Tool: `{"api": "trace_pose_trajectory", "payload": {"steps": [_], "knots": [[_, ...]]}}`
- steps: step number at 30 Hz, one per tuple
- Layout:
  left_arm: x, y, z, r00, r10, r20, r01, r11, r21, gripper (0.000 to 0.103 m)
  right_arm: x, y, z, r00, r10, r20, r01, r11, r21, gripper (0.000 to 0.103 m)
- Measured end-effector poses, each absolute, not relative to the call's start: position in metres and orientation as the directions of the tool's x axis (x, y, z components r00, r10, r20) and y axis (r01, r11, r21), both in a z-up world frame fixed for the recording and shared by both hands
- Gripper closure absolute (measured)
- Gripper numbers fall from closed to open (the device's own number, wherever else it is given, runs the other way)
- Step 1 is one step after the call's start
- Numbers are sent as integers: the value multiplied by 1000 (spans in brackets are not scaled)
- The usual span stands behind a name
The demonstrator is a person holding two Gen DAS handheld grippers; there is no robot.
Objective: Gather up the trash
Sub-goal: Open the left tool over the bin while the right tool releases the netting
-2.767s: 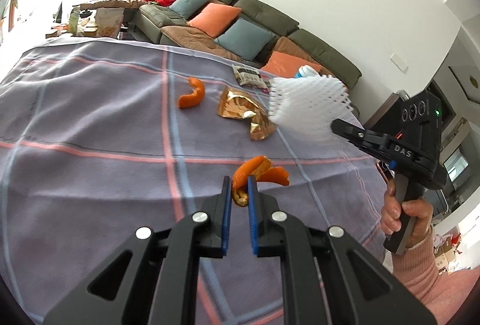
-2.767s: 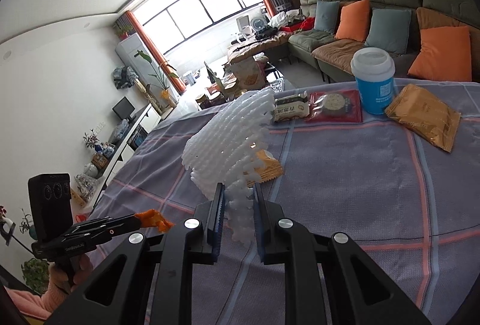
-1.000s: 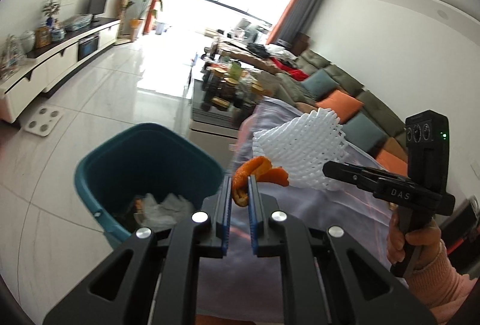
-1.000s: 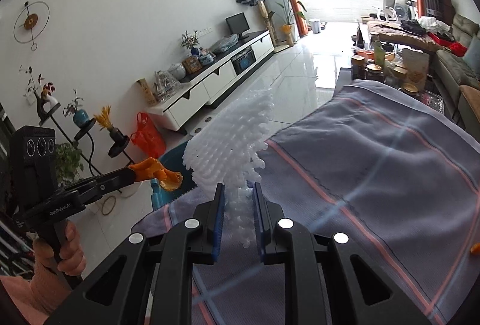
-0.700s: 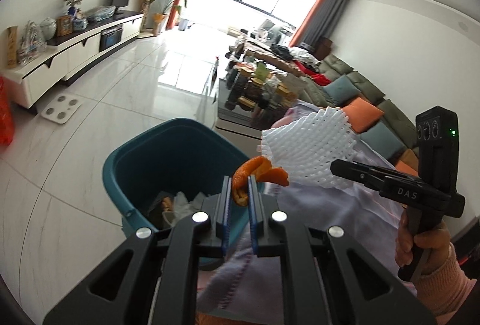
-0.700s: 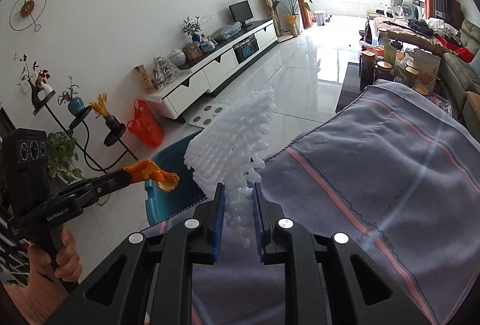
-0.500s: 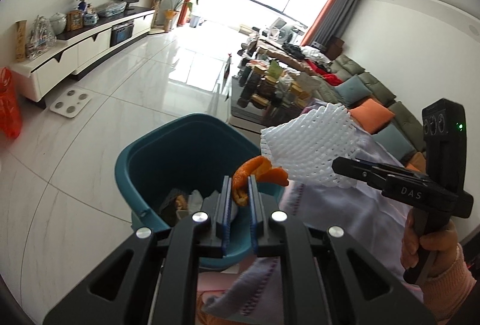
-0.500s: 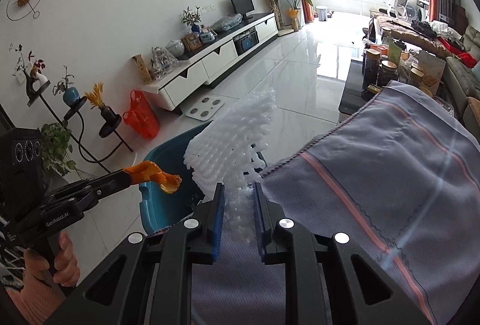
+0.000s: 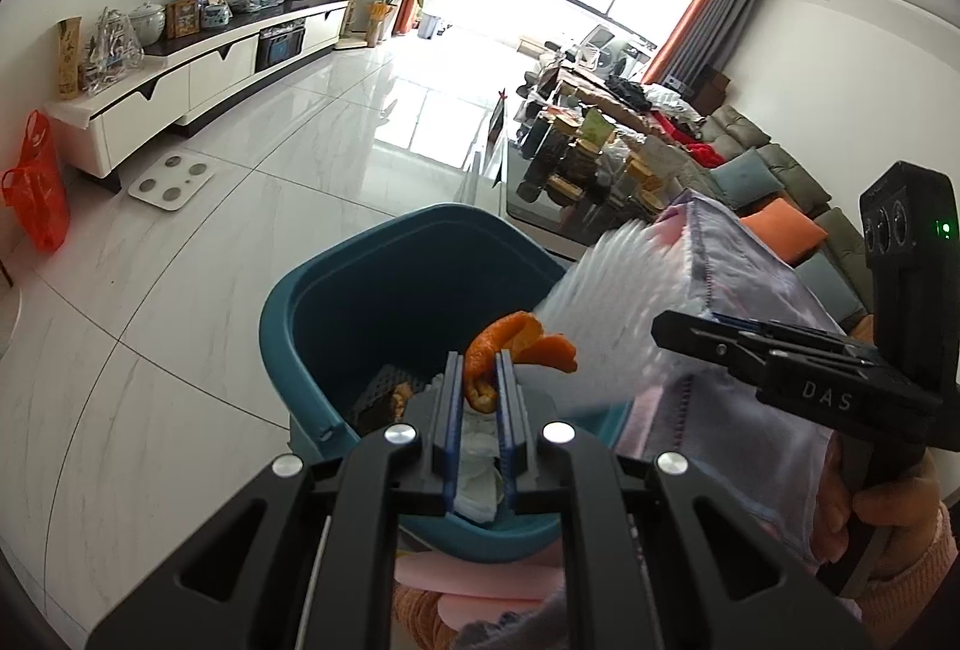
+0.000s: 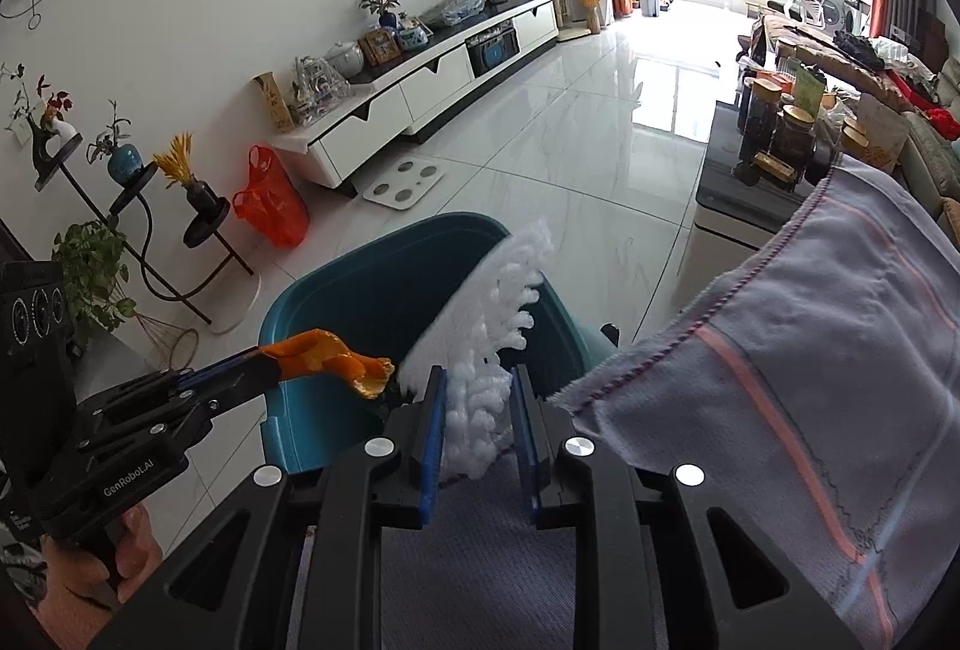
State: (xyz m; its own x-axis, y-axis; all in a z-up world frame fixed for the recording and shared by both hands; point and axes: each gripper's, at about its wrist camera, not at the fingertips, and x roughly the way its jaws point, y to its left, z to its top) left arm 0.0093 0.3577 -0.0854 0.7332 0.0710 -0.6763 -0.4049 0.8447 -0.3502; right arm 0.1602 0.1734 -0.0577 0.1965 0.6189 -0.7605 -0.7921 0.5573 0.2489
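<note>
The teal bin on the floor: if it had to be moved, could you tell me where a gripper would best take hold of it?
Probably the teal bin by its near rim, from above: the rim is a thin, exposed upright edge, while the walls look too broad.

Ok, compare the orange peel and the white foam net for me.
The curled orange peel is small and solid; the white foam net is larger and meshed. The left gripper clamps the peel, while the right gripper's jaws are opening around the net. Both hang over the teal bin.
</note>
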Motion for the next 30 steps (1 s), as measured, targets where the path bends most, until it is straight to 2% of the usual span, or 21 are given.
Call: {"api": "trace_pose_trajectory", "payload": {"steps": [4, 7, 9, 11, 16, 25, 28, 30], "knots": [[15, 360, -90, 723, 79, -686, -417, 842, -342, 90, 161, 181, -61, 188, 618, -763, -793, 554, 253, 79], [19, 364, -96, 719, 76, -691, -420, 840, -344, 84, 161, 184, -62, 178, 623, -762, -789, 553, 268, 77], [22, 366, -98, 718, 74, -692, -425, 834, -352, 80, 162, 183, -62, 177, 631, -755, -787, 551, 277, 68], [23, 366, -100, 721, 67, -690, -425, 829, -364, 78, 162, 182, -61, 180, 635, -752, -786, 552, 278, 65], [22, 365, -100, 741, 62, -669, -419, 821, -388, 75, 163, 177, -59, 181, 644, -743, -784, 551, 286, 64], [11, 350, -81, 787, 67, -613, -376, 840, -391, 55, 158, 152, -40, 181, 704, -687, -786, 523, 329, 64], [8, 338, -71, 808, 53, -586, -339, 856, -390, 47, 152, 133, -31, 188, 727, -661, -791, 511, 337, 64], [7, 328, -64, 820, 44, -571, -313, 870, -381, 37, 147, 116, -26, 202, 737, -645, -797, 507, 329, 62]]}}
